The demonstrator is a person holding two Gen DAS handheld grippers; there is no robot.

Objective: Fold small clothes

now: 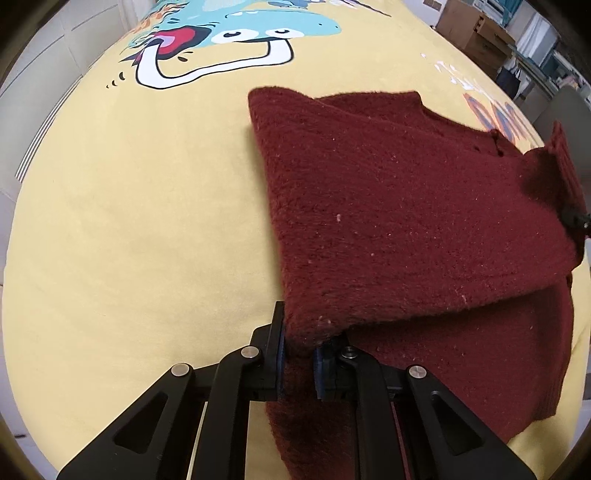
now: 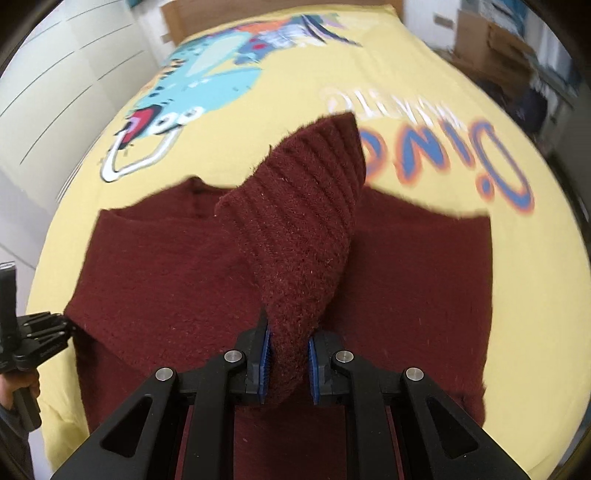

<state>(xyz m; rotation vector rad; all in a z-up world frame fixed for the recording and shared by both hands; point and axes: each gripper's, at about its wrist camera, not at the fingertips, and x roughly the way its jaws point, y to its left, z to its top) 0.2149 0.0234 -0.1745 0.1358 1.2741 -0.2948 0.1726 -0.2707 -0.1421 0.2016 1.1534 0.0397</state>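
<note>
A dark red knitted sweater [image 1: 388, 206] lies on a yellow bedspread [image 1: 129, 221] printed with a cartoon dinosaur. My left gripper [image 1: 298, 363] is shut on the sweater's near left corner and holds that layer lifted over the layer below. My right gripper [image 2: 288, 363] is shut on the sweater's ribbed hem [image 2: 299, 221], which stands up in a peak above the flat sweater [image 2: 166, 288]. The left gripper also shows at the left edge of the right wrist view [image 2: 55, 332], and the right gripper's tip shows at the right edge of the left wrist view [image 1: 576, 219].
The yellow bedspread [image 2: 443, 110] carries a blue dinosaur print [image 1: 236, 29] and blue-orange lettering [image 2: 480, 158]. White cupboards [image 2: 55, 92] stand to the left. Cardboard boxes [image 1: 476, 33] and shelving stand at the back right.
</note>
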